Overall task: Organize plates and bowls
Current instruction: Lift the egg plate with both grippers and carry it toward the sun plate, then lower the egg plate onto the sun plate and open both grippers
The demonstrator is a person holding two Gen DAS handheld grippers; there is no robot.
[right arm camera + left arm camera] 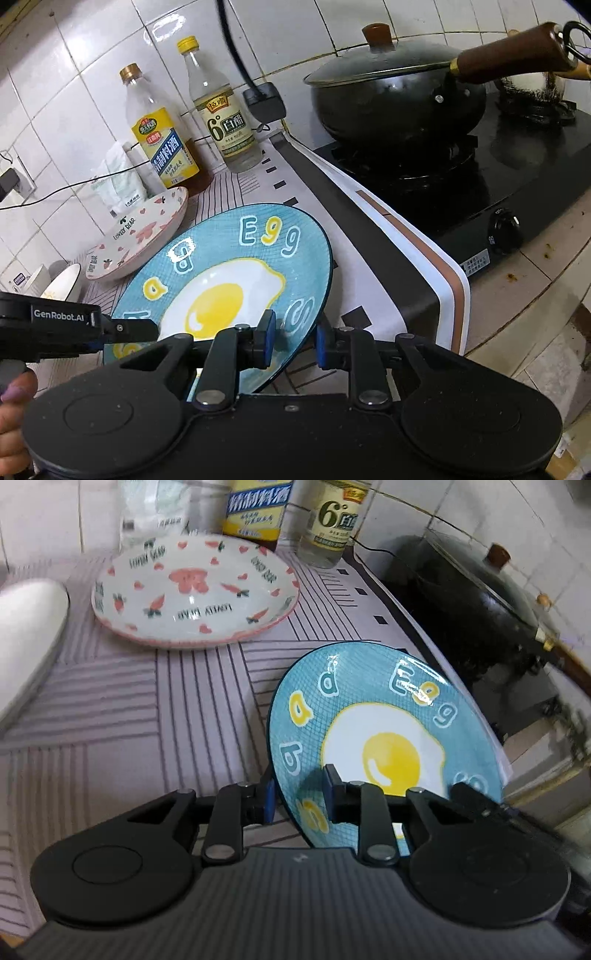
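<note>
L gripper (298,799) is clamped narrow on the near rim of the blue egg plate (388,716), one pad under, one on the face. The plate sits tilted, near edge lifted, far edge down toward the striped mat (110,716).

Key relation: the pink carrot plate (195,590) lies ahead and to the left of the blue one, flat on the mat and apart from it, so stacking looks like a forward-left carry. L side is nearer to it.

R gripper (295,341) is also pinched narrow on the blue plate's rim, on its right side, so it's a two-handed hold.

View diff: the L cam shows the clear gap between the plates and a white bowl edge (26,638) at far left. The R cam shows the L gripper body on the rim, a hand (13,417), the bottles (162,147), and the wok (399,103) on the stove (517,177) at right. There the pink plate is partly hidden behind the blue one.
</note>
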